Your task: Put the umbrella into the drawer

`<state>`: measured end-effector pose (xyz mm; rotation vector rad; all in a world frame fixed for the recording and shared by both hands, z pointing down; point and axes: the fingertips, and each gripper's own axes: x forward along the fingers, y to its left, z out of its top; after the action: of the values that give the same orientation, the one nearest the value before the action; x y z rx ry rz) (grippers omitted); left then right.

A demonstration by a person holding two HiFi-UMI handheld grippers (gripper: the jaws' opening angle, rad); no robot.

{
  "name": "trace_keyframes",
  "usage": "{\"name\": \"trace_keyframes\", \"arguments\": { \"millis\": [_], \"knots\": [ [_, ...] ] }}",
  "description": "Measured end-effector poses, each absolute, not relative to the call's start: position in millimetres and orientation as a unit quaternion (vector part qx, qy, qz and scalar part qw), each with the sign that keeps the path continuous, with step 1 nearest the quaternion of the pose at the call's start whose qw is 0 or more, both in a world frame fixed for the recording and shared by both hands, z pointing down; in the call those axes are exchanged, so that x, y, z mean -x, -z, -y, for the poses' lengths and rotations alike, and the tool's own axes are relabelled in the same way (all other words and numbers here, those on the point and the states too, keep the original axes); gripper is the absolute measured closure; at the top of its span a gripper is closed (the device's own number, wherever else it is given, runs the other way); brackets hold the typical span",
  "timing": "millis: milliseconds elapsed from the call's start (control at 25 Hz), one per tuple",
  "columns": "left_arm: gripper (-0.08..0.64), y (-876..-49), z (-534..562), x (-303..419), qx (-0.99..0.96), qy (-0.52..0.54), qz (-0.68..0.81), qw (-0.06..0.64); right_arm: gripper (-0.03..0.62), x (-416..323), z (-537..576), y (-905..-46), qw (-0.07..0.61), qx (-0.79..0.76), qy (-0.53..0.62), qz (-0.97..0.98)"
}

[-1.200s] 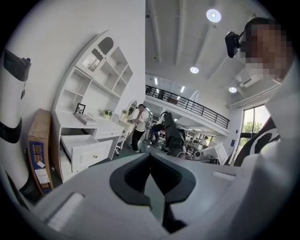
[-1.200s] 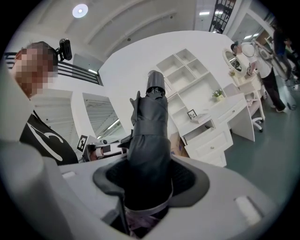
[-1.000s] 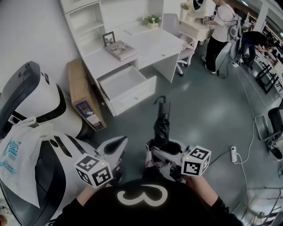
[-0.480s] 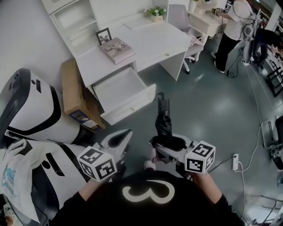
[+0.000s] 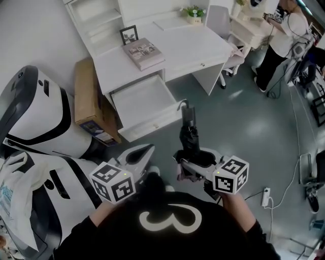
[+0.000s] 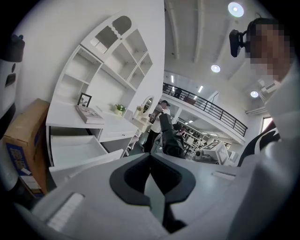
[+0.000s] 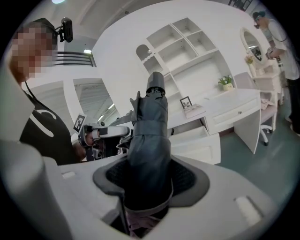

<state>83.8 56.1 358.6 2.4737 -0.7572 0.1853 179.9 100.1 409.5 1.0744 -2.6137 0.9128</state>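
A folded black umbrella (image 5: pixel 189 134) stands out forward from my right gripper (image 5: pixel 195 158), which is shut on its lower part; its handle end points at the desk. In the right gripper view the umbrella (image 7: pixel 150 140) fills the gap of the right gripper (image 7: pixel 150 185). The white drawer (image 5: pixel 139 99) is pulled open and empty, just ahead and left of the umbrella's tip. My left gripper (image 5: pixel 141 153) hangs beside it, shut on nothing. In the left gripper view, past that gripper (image 6: pixel 150 159), show the drawer (image 6: pixel 75 147) and the umbrella (image 6: pixel 168 136).
The white desk (image 5: pixel 188 48) carries a book (image 5: pixel 143 53), a photo frame (image 5: pixel 129 34) and a small plant (image 5: pixel 194 12). A cardboard box (image 5: pixel 87 96) leans left of the drawer. A large white-and-black machine (image 5: pixel 35 117) stands at left. A person (image 5: pixel 282 40) stands far right.
Both grippers have moved toward the desk, the right one carrying the umbrella. The open drawer now lies closer, just beyond the umbrella's tip.
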Motion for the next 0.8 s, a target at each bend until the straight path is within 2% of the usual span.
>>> {"name": "trace_keyframes", "arguments": {
  "millis": [320, 800],
  "knots": [
    [0.552, -373.7, -4.8, -58.9, -0.906, -0.07, 0.295, 0.294, 0.365, -159.1, -42.1, -413.6, 0.113, -0.344, -0.296, 0.884],
    [0.552, -389.6, 147.2, -33.7, -0.895, -0.07, 0.301, 0.321, 0.365, -139.2, 107.7, -425.0, 0.19, -0.336, -0.281, 0.879]
  ]
}}
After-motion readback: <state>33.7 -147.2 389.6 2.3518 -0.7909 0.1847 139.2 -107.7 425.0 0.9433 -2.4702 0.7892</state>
